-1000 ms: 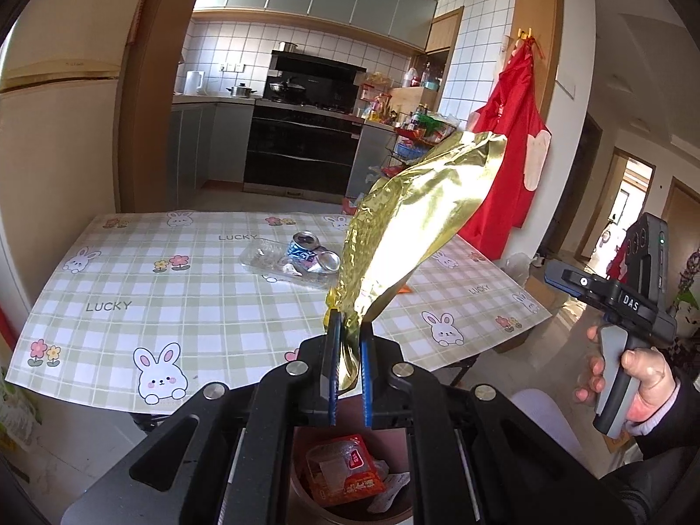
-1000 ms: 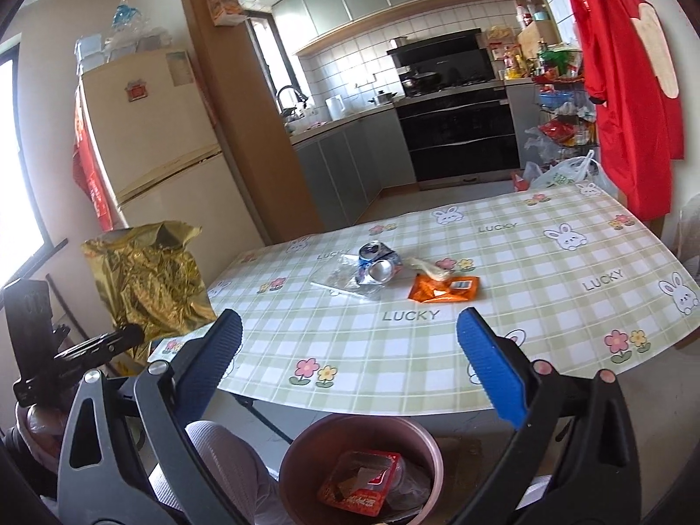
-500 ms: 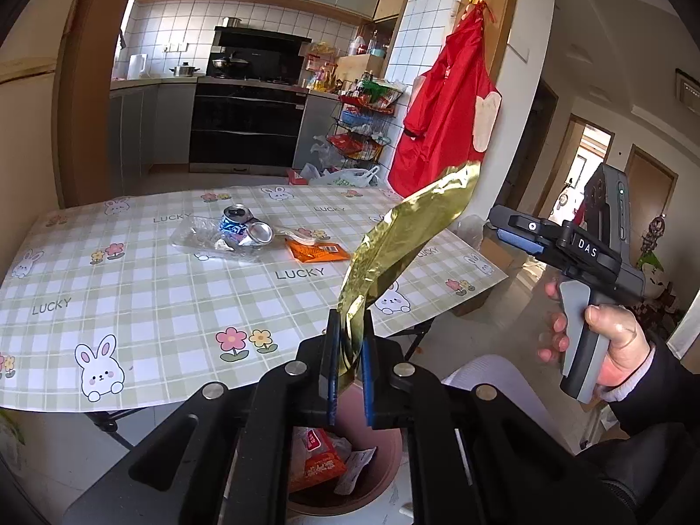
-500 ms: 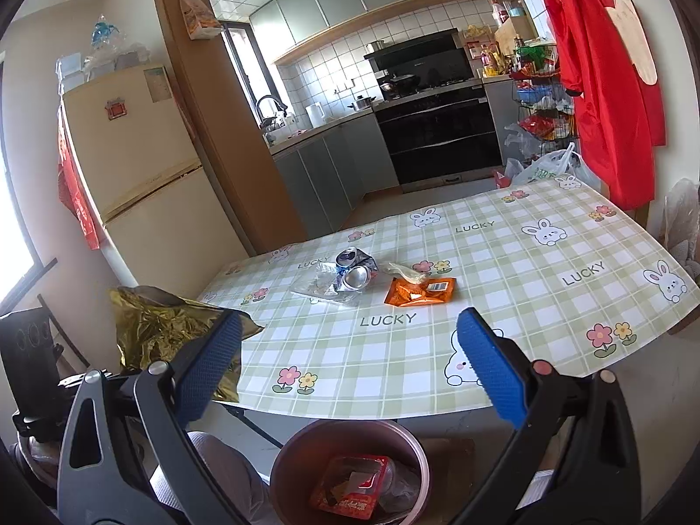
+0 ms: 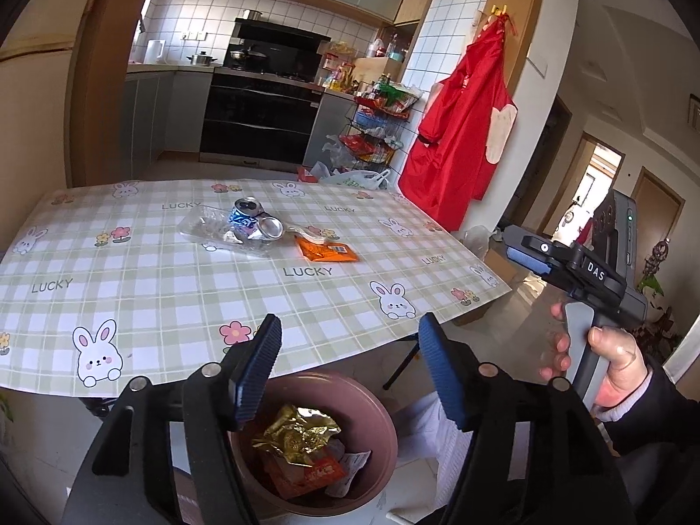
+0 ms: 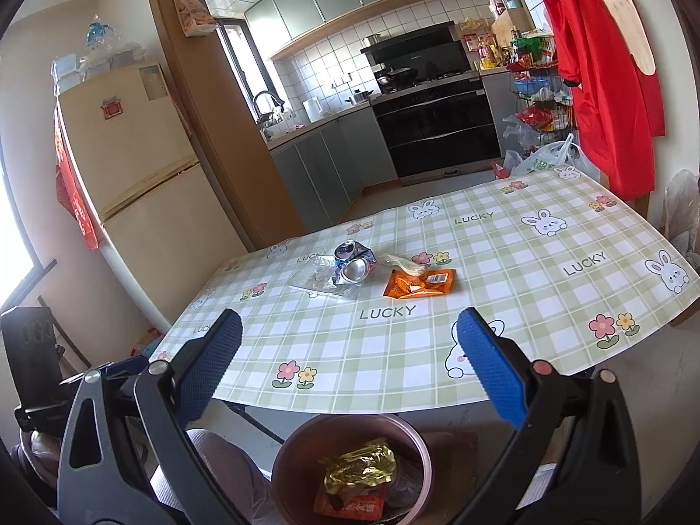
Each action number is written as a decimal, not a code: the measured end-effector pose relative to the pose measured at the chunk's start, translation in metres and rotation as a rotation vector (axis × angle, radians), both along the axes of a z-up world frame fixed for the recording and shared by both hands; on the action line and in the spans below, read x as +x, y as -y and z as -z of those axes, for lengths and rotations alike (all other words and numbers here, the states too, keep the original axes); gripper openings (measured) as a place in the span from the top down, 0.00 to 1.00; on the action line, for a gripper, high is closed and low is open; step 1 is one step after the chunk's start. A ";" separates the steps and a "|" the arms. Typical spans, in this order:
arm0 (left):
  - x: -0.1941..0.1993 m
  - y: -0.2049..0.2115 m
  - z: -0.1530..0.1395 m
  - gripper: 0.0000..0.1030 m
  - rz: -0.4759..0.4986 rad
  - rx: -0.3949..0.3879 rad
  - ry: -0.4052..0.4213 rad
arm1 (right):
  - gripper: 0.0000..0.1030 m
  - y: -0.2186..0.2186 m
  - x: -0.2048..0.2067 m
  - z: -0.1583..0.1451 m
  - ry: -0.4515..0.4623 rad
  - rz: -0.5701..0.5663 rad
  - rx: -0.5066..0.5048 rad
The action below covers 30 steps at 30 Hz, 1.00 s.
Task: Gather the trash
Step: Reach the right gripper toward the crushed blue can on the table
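Note:
A crumpled gold foil wrapper point(image 5: 295, 435) point(image 6: 361, 466) lies in the pink trash bin point(image 5: 385, 428) point(image 6: 420, 450) on top of red wrappers. Directly above the bin, my left gripper point(image 5: 348, 361) has its jaws opening and nothing between them. My right gripper point(image 6: 345, 361) stands open and empty over the table's near edge; in the left wrist view a hand holds it at the right. On the checked tablecloth point(image 5: 131, 288) point(image 6: 547, 306) lie a crushed blue can point(image 5: 251, 218) point(image 6: 354, 260), a clear plastic wrapper point(image 5: 205, 232) point(image 6: 317, 278) and an orange snack packet point(image 5: 326, 251) point(image 6: 420, 282).
The bin stands on the floor under the table's near edge, beside a person's knee point(image 6: 227, 468). A red apron point(image 5: 459, 148) hangs on the wall at the right. A fridge point(image 6: 131, 183) stands left of the table, with kitchen counters and an oven behind.
The left gripper's jaws have gone from shut on the gold wrapper to wide apart. The wrapper has dropped into the bin. The right gripper has stayed put.

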<state>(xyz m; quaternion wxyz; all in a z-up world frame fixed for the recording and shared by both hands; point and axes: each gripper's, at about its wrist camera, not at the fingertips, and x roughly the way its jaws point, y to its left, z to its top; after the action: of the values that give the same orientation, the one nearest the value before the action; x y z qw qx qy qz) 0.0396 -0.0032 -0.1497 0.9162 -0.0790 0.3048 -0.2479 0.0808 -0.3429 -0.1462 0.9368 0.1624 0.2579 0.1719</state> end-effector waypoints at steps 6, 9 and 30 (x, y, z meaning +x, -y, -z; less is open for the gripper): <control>0.002 -0.019 -0.001 0.10 -0.128 0.012 0.009 | 0.06 -0.001 0.001 0.001 -0.010 0.002 -0.003; 0.005 -0.027 0.001 0.06 -0.182 0.027 -0.001 | 0.06 -0.002 0.002 0.003 -0.018 0.006 -0.007; 0.035 -0.035 0.040 0.06 -0.279 0.056 -0.148 | 0.06 0.007 0.024 0.043 -0.121 0.055 -0.060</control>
<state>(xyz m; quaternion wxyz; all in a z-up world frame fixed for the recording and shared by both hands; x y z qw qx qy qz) 0.0748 0.0318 -0.1900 0.9186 -0.1130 0.3645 -0.1030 0.1053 -0.3497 -0.1895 0.9283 0.1512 0.3147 0.1279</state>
